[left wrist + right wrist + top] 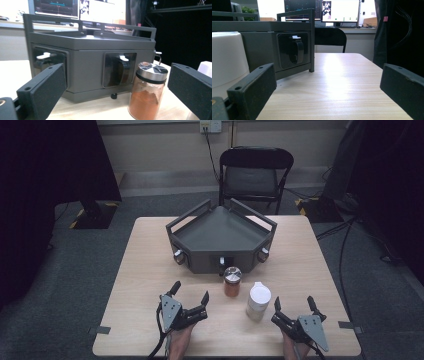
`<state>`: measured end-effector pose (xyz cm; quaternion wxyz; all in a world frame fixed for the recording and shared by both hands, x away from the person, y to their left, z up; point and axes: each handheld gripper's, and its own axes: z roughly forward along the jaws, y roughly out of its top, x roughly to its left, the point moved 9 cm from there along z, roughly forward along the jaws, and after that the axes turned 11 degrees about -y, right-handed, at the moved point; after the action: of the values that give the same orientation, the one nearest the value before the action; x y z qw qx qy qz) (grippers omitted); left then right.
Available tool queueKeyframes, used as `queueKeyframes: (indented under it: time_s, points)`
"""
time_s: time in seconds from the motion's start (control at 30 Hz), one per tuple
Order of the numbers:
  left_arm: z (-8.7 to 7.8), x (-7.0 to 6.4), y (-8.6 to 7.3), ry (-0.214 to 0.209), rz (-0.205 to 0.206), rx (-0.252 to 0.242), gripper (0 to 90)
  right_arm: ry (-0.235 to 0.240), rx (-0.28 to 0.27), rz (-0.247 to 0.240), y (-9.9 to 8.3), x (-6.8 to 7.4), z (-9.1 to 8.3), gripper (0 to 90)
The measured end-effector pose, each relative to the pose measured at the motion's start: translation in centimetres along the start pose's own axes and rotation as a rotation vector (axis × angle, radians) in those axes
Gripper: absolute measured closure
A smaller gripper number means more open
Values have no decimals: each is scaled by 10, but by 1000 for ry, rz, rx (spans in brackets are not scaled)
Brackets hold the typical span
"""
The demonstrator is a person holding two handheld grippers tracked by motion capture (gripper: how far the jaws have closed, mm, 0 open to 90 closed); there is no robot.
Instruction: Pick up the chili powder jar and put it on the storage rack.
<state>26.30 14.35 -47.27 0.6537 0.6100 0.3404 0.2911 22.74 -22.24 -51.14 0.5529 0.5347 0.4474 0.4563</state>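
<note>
Both grippers rest low near the front edge of the table (150,270), jaws spread wide and holding nothing; the left gripper (191,296) sits just left of the spice jar (232,281), the right gripper (295,304) just right of the white bottle (258,301). What the next reach turns on, to my eye, is this: the spice jar stands upright, its long axis vertical, ahead of the left gripper and off to its right; in the left gripper view the jar (147,91) sits inside the span of the jaws but close to the right-hand one, not centred, so the hand would want to shift right before closing. The left hand looks the nearer to the jar — the white bottle stands between it and the right gripper.

The jar is clear glass, filled most of the way with a rusty orange powder, capped by a shiny metal lid with a dark band; it stands just in front of the grey angular rack (220,237), near its middle window. The white bottle (227,60) looms at the left of the right gripper view — outside those jaws.
</note>
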Motion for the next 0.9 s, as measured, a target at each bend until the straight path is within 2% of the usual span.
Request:
queueKeyframes:
  time_s: [0.5, 0.9]
  points:
    - [34, -16, 12, -64, 14, -12, 38, 2, 1, 0, 0, 0, 0, 0]
    - [66, -30, 16, -50, 28, 28, 74, -3, 4, 3, 0, 0, 0, 0]
